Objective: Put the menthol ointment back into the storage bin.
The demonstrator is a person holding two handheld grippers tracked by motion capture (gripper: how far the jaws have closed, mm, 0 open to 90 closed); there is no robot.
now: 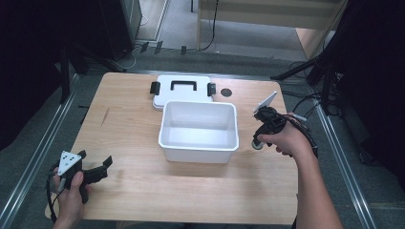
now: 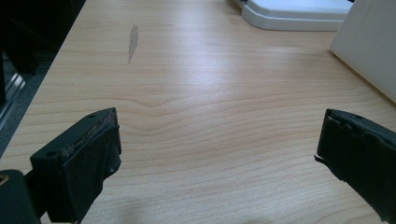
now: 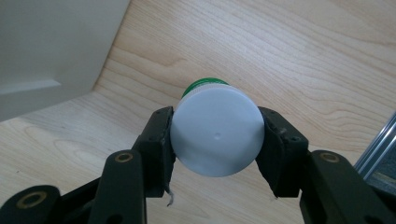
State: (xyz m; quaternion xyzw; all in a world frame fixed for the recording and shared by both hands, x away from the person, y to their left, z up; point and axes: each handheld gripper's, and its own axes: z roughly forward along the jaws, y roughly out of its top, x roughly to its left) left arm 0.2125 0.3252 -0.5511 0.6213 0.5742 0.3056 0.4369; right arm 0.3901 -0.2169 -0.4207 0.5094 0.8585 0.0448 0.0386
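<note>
Now the right hand-held gripper [image 3: 215, 140] clamps a small white-capped bottle [image 3: 215, 133] by its cap, just beside the white bin [image 1: 199, 130]. It looks light, rigid and slippery. The left hand-held gripper [image 2: 217, 154] gapes, empty.

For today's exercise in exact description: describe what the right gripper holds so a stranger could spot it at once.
Start at the open white plastic bin in the middle of the wooden table. Just to its right, the right gripper clamps a small round container with a white cap and green band, the scene's only green-marked item.
</note>
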